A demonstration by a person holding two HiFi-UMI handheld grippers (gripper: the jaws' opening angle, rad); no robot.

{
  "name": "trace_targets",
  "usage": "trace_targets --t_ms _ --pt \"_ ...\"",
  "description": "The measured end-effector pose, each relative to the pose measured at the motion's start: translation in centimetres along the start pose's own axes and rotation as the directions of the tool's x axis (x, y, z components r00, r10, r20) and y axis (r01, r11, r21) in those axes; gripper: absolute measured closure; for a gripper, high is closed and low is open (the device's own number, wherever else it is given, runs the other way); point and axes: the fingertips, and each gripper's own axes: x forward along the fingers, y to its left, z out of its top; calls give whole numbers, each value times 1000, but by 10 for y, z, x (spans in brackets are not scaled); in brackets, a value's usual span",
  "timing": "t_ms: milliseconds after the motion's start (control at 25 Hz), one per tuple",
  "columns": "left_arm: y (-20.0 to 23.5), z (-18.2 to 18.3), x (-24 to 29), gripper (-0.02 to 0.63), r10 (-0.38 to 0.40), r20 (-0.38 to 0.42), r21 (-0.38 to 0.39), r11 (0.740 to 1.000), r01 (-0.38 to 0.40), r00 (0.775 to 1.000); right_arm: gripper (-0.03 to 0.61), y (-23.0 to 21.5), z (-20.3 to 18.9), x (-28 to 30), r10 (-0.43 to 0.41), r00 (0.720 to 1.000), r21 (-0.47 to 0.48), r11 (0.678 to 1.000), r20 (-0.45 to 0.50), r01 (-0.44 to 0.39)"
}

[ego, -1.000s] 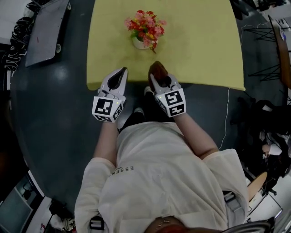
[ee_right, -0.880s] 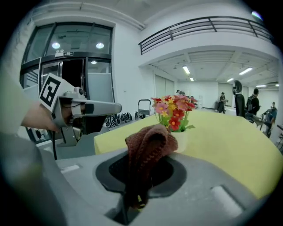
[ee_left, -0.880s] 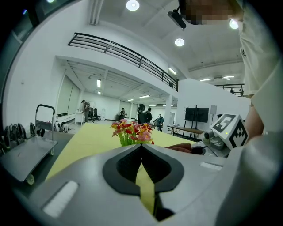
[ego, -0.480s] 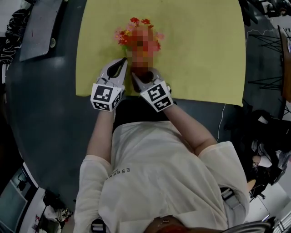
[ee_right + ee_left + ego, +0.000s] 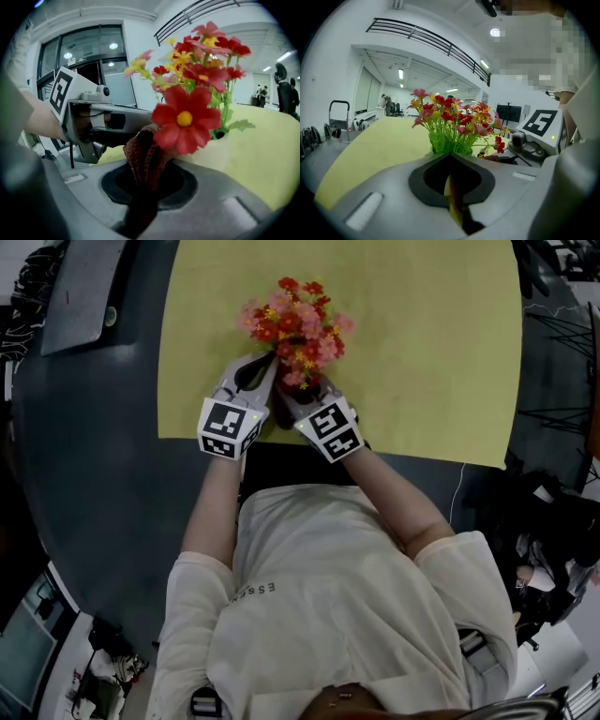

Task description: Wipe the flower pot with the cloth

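Observation:
A bunch of red, pink and yellow flowers [image 5: 293,326] stands on the yellow table [image 5: 422,352] and covers most of its pot from above. The cream pot [image 5: 212,149] shows in the right gripper view, just beyond the jaws. My right gripper [image 5: 291,396] is shut on a brown knitted cloth [image 5: 146,152], which sits close against the pot's near side under a red bloom [image 5: 185,119]. My left gripper [image 5: 268,366] is shut with nothing in it, its tip at the pot's left side below the flowers [image 5: 452,117].
The table's front edge [image 5: 422,454] runs just behind both grippers, with dark floor below it. A grey board [image 5: 80,292] lies at the upper left. Bags and cables [image 5: 553,521] sit on the floor at the right.
Both grippers have moved forward over the table's front edge and down to the pot. The right one brought the cloth up to the pot's near side.

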Motion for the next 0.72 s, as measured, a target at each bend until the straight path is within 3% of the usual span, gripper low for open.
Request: trace_targets --t_ms 400,720 --pt "-1 2 2 598 -41 8 0 999 41 999 518 -25 -10 -14 -27 1000 115 993 -2 27" --pt "-1 0 2 598 -53 13 -22 998 53 999 518 -78 -37 -49 -134 990 174 975 -49 141"
